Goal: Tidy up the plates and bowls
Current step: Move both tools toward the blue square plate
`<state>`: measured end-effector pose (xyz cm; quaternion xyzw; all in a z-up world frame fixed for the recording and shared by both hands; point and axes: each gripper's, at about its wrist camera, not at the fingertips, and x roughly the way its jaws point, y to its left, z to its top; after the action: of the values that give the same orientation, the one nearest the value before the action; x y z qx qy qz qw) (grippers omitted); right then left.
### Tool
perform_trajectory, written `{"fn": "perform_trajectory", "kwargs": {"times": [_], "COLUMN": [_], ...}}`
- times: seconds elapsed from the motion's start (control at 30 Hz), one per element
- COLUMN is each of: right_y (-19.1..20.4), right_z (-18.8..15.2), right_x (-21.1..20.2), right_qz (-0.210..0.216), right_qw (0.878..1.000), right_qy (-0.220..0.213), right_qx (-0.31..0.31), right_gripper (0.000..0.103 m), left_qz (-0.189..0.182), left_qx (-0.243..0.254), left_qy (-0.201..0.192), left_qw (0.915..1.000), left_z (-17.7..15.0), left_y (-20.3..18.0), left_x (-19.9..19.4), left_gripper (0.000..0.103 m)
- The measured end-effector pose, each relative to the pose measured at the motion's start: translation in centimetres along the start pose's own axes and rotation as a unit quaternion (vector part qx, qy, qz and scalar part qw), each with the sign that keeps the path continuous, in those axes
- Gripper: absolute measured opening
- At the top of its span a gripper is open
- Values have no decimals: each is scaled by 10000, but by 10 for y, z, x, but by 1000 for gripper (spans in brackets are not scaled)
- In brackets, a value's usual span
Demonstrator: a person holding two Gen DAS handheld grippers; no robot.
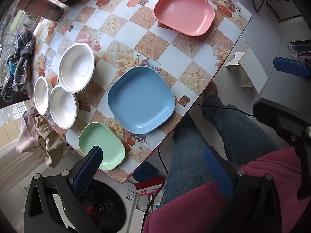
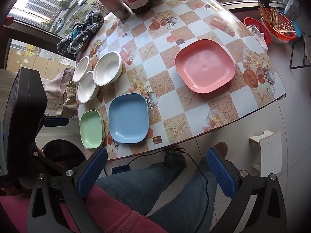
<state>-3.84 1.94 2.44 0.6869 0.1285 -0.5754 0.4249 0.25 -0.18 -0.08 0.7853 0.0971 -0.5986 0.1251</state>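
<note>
Both grippers just hang off the bench [image 2: 223, 116] edge above the lap, left gripper [image 1: 153, 167] and right gripper [image 2: 157, 167] spread wide holding nothing, with green plate [image 2: 91, 129], blue plate [image 2: 128, 118], pink plate [image 2: 204, 66] and three white bowls [image 2: 107, 70] sitting on the bench.

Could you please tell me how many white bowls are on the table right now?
3, clustered at the table's far-left edge: the large white round bowl nearest the centre, a smaller white bowl behind it by the edge, and another smaller one nearer the green plate. None look stacked.
</note>
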Motion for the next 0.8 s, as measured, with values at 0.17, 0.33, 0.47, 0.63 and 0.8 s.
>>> {"fn": "perform_trajectory", "kwargs": {"times": [0.17,0.33,0.47,0.63,0.8], "right_y": [10,16,18,25,31], "right_z": [3,6,9,13,18], "right_x": [9,15,20,28,40], "right_qz": [-103,-177,-238,-287,-292], "right_qw": [9999,9997,9994,9991,9989], "right_qy": [58,177,256,296,364], "right_qx": [-82,-71,-24,-40,23], "right_gripper": [102,102,102,102,102], "left_qz": [-49,-107,-211,-289,-253], "left_qx": [-169,-250,-249,-354,-346], "left_qy": [12,-11,-7,-1,-86], "left_qw": [9998,9996,9995,9990,9990], "left_z": [-7,-12,-13,-18,-21], "left_y": [14,22,32,45,58], "left_x": [7,13,13,20,31], "left_gripper": [103,103,103,103,103]}}
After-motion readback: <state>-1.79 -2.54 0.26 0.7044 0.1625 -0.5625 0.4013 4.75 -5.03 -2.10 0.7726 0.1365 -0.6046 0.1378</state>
